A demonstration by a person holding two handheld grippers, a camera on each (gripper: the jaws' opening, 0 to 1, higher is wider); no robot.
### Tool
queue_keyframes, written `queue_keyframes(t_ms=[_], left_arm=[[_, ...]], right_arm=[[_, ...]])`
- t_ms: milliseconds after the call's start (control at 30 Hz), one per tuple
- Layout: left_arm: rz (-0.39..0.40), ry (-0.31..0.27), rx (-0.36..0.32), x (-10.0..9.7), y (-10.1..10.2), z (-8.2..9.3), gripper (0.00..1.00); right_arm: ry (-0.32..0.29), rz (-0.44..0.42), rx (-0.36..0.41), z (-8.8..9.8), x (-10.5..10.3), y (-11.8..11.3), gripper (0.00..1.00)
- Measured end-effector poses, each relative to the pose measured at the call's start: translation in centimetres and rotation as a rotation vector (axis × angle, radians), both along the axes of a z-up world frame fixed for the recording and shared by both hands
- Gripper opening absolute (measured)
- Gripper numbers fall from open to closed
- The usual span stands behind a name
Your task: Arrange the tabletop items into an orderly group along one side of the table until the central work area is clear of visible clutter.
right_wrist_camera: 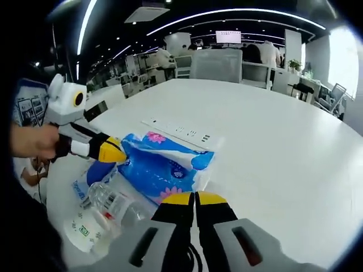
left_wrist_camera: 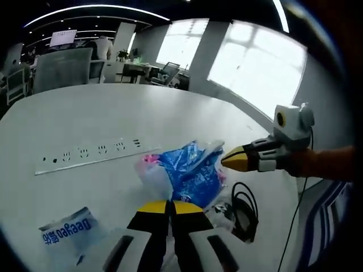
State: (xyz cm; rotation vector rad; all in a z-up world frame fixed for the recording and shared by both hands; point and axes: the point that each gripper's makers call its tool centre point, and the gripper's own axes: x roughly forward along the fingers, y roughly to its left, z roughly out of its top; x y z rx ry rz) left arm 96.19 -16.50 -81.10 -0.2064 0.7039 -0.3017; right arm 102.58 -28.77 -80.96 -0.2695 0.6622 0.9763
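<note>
Your left claw (left_wrist_camera: 171, 207) had its yellow-tipped jaws pressed together with nothing between them, low over the white surface (left_wrist_camera: 113, 119), just short of the blue tissue pack (left_wrist_camera: 190, 173). In the left gripper view your right claw (left_wrist_camera: 227, 160) came in from the right, its jaws pressed together too and empty, tip just beside the pack's edge. A black cable (left_wrist_camera: 245, 207) lay coiled beside the pack, and a white packet with blue lettering (left_wrist_camera: 67, 231) sat near the surface's edge, apart from the pack. The power strip (left_wrist_camera: 93, 154) lay flat beyond them, set along the surface.

In the right gripper view your right claw (right_wrist_camera: 195, 198) sat at the near edge of the tissue pack (right_wrist_camera: 164, 164); whether it touched could not be told. Your left claw (right_wrist_camera: 119, 153) met the pack's far corner. A clear plastic bottle (right_wrist_camera: 113, 204) lay on its side just beside the pack, over a white and blue packet (right_wrist_camera: 85, 226). The power strip (right_wrist_camera: 178, 131) lay behind the pack.
</note>
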Motion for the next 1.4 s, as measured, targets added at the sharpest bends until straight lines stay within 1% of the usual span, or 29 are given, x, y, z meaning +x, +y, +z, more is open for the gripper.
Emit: queue_keyframes(t_ms=[133,267,300,400,467,600,700,733,833,1033,1200,1300,1367,1400], left_arm=[[-0.038,-0.003,0.013,0.8,-1.1,-0.2,0.0],[-0.054,-0.006,0.006,1.6,-2.2,-0.4,0.0],[-0.062,-0.005,0.009,1.9,-2.7,-0.6,0.0],[-0.072,0.0,0.008,2.2,-3.5,-1.0,0.0],[-0.081,0.003,0.005,2.4,-4.0,-1.3,0.0],[-0.09,0.009,-0.001,2.6,-4.7,-1.7,0.0],[-0.1,0.011,0.002,2.7,-5.2,-2.0,0.0],[-0.11,0.013,0.006,2.7,-5.5,-2.2,0.0],[-0.121,0.021,0.005,2.8,-6.2,-2.6,0.0],[-0.156,0.018,0.004,3.1,-7.7,-2.8,0.0],[-0.174,0.013,0.022,3.4,-8.3,-2.9,0.0],[-0.176,0.035,0.022,3.3,-8.4,-3.3,0.0],[-0.178,0.038,0.021,3.2,-8.4,-3.4,0.0],[-0.178,0.042,0.023,3.1,-8.3,-3.5,0.01]], right_arm=[[-0.002,-0.02,-0.013,-0.8,0.4,-1.1,0.0],[-0.02,-0.048,-0.028,-0.6,0.9,-2.2,0.0],[-0.026,-0.06,-0.034,-0.7,1.3,-2.7,0.0],[-0.034,-0.078,-0.042,-1.0,1.8,-3.4,0.0],[-0.029,-0.103,-0.036,-1.1,1.9,-4.0,0.0],[-0.042,-0.103,-0.054,-1.7,1.7,-4.8,0.0],[-0.043,-0.115,-0.065,-2.6,1.9,-5.4,0.0],[-0.042,-0.12,-0.069,-2.5,1.8,-5.6,0.0],[-0.046,-0.125,-0.085,-3.0,1.8,-6.2,0.0],[-0.053,-0.158,-0.107,-3.8,2.2,-7.7,0.0],[-0.075,-0.175,-0.118,-3.6,2.5,-8.2,0.0],[-0.076,-0.17,-0.127,-3.8,2.5,-8.3,0.0],[-0.074,-0.169,-0.13,-4.0,2.5,-8.4,0.0],[-0.076,-0.161,-0.135,-4.1,2.2,-8.3,0.0]])
